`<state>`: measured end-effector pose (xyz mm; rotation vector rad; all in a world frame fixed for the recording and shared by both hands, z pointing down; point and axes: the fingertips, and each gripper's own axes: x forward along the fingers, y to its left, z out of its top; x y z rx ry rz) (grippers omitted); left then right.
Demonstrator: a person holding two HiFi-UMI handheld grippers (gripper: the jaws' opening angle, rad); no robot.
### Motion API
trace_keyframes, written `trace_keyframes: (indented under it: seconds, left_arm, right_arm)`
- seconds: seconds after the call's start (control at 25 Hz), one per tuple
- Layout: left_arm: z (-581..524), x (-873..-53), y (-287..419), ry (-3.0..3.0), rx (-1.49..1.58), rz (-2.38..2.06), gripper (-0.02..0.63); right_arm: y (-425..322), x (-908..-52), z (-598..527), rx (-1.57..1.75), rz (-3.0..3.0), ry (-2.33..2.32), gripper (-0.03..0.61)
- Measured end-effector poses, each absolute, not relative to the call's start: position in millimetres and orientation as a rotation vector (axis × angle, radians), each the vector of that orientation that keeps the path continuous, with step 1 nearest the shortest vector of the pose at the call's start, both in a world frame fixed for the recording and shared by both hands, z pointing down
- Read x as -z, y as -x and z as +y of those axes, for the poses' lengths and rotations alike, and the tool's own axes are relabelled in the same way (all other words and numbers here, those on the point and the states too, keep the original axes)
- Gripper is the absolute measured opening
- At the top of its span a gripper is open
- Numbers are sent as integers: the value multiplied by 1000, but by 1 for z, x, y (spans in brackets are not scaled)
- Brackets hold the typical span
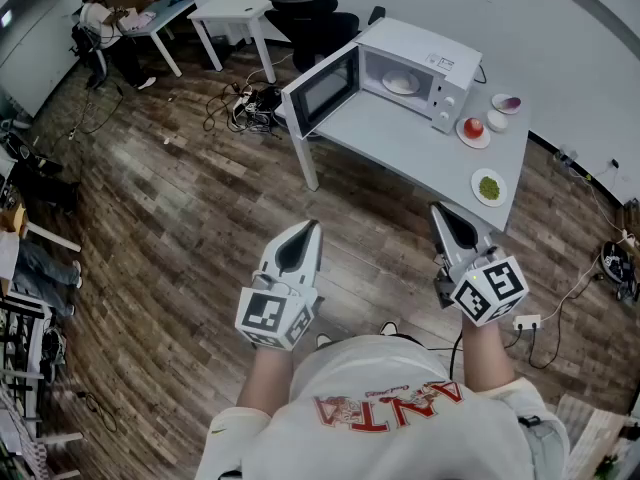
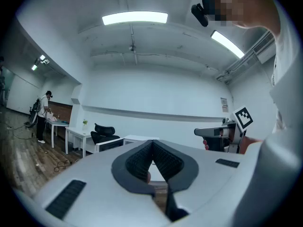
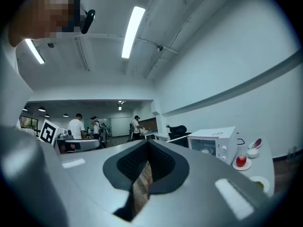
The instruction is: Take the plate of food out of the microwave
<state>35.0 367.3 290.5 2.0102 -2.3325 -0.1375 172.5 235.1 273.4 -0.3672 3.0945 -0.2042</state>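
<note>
Closest to the head camera is the person's white shirt [image 1: 385, 408], and beyond it both arms reach toward the microwave [image 1: 412, 66]. The left gripper [image 1: 311, 226] and right gripper [image 1: 440, 209] are held level and well short of the microwave, each with its jaws closed to a point and nothing between them. The microwave stands on a white table [image 1: 385, 138] with its door [image 1: 322, 90] swung wide open to the left. The plate of food [image 1: 401, 83] sits inside the microwave. To the right of the microwave are a red fruit [image 1: 473, 126] on a small plate, a white bowl [image 1: 497, 120] and a dish with something purple [image 1: 507, 102]. Nearer the person than the microwave lies a plate of green food [image 1: 489, 186]. A black chair [image 1: 312, 13] stands behind the microwave.

From the left gripper view, the dark padded jaws meet at their tips and hold nothing. The right gripper shows off to the right.

From the right gripper view, the jaws are likewise pressed together and hold nothing. The microwave is to their right, with the plate of food faintly visible inside and the red fruit just past it.
</note>
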Motion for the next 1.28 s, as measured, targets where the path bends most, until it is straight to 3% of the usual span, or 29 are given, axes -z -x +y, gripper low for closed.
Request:
trace_keyframes:
  seconds: [0.8,1.28]
  left_arm:
    - [359,-297,-38,-1993,130,-2325,9]
    - [315,-300,-81,-1974,103,-2345,9]
  right_arm:
    - [-177,-272,227,304,3038,322,0]
    - [-216,-284,173,400,3012,272,0]
